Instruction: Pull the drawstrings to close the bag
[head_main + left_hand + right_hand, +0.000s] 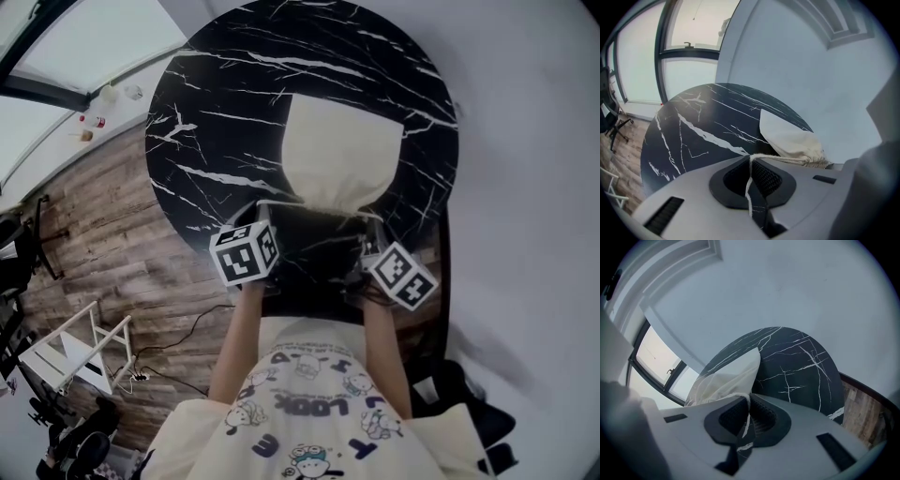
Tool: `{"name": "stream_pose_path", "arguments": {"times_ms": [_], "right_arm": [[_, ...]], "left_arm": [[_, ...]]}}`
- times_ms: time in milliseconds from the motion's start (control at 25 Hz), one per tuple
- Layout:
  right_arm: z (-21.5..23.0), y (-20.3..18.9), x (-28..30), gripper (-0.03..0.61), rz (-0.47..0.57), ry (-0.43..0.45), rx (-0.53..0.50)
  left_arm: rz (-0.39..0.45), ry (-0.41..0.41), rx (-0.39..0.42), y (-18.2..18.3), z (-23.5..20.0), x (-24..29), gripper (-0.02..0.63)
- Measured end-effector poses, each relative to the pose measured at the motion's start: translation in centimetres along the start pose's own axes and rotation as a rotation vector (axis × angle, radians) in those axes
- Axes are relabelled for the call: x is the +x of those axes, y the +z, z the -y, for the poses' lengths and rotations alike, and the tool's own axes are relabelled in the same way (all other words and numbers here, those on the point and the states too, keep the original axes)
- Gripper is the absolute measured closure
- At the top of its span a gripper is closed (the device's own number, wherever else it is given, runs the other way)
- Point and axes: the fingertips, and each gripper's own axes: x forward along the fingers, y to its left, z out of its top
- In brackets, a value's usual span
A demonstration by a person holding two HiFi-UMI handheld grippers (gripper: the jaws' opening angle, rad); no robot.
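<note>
On the black marbled surface: the cream bag, bottom toward the middle, mouth turned to the near edge, within reach of both hands. At the left of that mouth, the left gripper, fingers pressed together on the left drawstring, taut from the pads across to the puckered neck. Likewise at the right: the right gripper, fingers pinched on the right drawstring, close against the cloth. One cord per side, evidently for pulling outward in opposite directions to cinch the channel. Neck well gathered, judging by the pleats; probably only a short final pull left. Both angled downward, likely to hold the cords low along the surface.
</note>
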Motion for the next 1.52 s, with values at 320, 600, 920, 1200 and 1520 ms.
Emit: {"name": "stream_pose_path", "arguments": {"times_ms": [320,600,920,1200,1520], "right_arm": [[0.7,0.7,-0.1,0.560,0.022,-0.005,0.047],[1.2,1.0,-0.1,0.560,0.033,0.000,0.084],[1.4,0.7,0.3,0.560,0.018,0.004,0.026],[0.4,0.0,0.7,0.558,-0.032,-0.001,-0.089],[-0.2,-0.9,0.5,0.326,-0.089,-0.047,-0.214]], "left_arm": [[0.012,-0.036,-0.068,-0.3,-0.9,0.7,0.571],[-0.003,-0.036,-0.101,0.3,-0.9,0.1,0.571],[-0.023,-0.041,-0.001,-0.1,-0.4,0.3,0.569],[-0.038,-0.044,0.082,-0.3,0.0,0.1,0.568],[-0.029,-0.008,0.178,-0.3,0.5,-0.4,0.554]]}}
